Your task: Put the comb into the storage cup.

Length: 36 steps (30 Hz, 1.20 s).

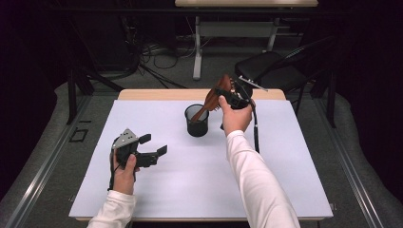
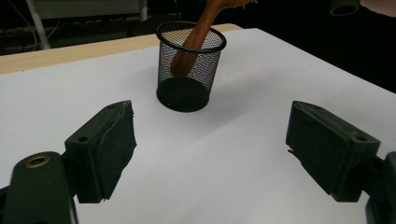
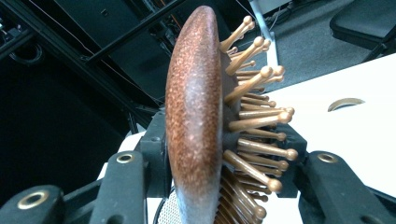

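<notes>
- The left gripper [image 1: 151, 147] rests low over the white table [image 1: 190, 180], its jaws spread wide with nothing between them, pointing toward the cup.
- Ahead of those open jaws stands the black mesh cup [image 2: 189, 65], upright and well apart from them.
- The right gripper [image 1: 227, 98] sits above and just beyond the cup, clenched on the head of the wooden hairbrush [image 3: 205, 121], one jaw on the smooth back and the other on the bristle side.
- The brush slants down from that grip, and its handle tip is already inside the cup, leaning on the rim.
- Risk, as I judge it: the angled handle pushes sideways on a light cup, so lowering further could tip or slide it.
- Letting go while the heavy head overhangs the rim could topple the cup.
</notes>
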Tool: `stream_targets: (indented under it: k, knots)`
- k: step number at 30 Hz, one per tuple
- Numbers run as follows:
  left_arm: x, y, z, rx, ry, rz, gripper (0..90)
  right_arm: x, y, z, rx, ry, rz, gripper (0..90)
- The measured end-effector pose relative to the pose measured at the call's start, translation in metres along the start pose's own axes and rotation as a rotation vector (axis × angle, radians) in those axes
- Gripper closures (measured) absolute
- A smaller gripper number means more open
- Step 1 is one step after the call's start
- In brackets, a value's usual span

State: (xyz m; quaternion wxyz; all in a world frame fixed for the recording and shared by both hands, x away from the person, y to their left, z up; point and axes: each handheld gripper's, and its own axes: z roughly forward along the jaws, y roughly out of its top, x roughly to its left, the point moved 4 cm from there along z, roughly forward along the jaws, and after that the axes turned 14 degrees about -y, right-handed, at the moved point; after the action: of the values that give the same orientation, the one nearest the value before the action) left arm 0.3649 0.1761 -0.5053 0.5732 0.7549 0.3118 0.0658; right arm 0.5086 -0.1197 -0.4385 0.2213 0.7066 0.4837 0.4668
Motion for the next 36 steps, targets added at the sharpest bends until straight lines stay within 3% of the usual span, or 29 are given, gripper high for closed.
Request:
stream_targets:
  k: [18,36]
  knots:
    - [0.002,-0.001,0.0,0.0,-0.001,-0.008,15.8,0.005,-0.017,0.015,0.031,-0.013,-0.038,50.9]
    - [0.003,-0.001,0.0,-0.001,0.001,-0.009,15.8,0.001,-0.023,0.019,0.041,-0.017,-0.024,50.5]
